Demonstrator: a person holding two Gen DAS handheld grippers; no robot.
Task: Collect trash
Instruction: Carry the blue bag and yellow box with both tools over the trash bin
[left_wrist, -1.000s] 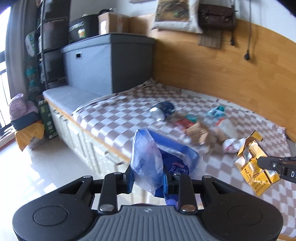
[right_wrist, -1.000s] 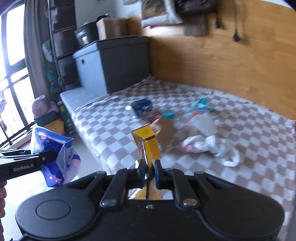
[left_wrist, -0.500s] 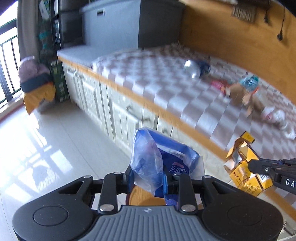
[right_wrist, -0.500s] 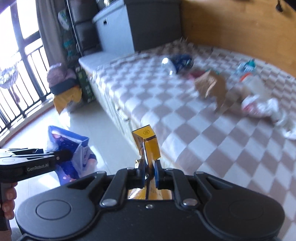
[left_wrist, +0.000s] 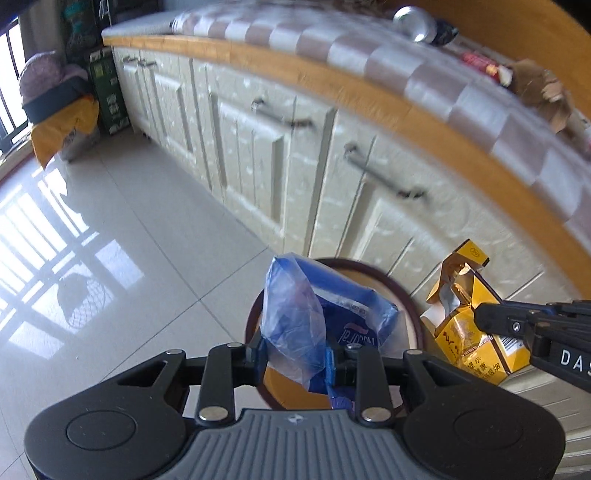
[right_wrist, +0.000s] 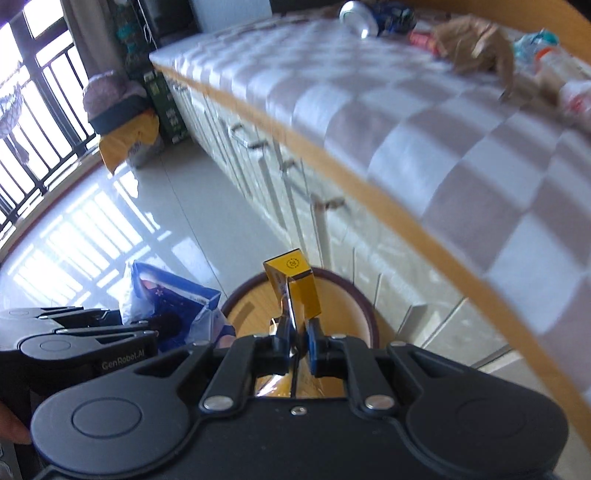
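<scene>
My left gripper (left_wrist: 293, 360) is shut on a crumpled blue plastic wrapper (left_wrist: 317, 321) and holds it over a round wooden bin (left_wrist: 406, 306) with a dark rim on the floor. My right gripper (right_wrist: 297, 341) is shut on a torn yellow cigarette pack (right_wrist: 295, 288), also above the bin (right_wrist: 354, 299). The pack (left_wrist: 469, 314) shows at the right of the left wrist view, and the wrapper (right_wrist: 173, 299) at the left of the right wrist view. More trash lies on the checkered bed: a can (right_wrist: 358, 18), crumpled brown paper (right_wrist: 476, 48), wrappers.
Cream drawer fronts (left_wrist: 273, 147) with metal handles run under the bed's wooden edge (right_wrist: 332, 155), right behind the bin. Glossy tiled floor (left_wrist: 110, 221) stretches to the left. A yellow bag (right_wrist: 129, 140) and a green box (left_wrist: 107, 92) stand by the window rail.
Both grippers dropped from above the bed down to the floor beside the drawers. The bin came into full view under the wrapper and pack. Both grips are unchanged.
</scene>
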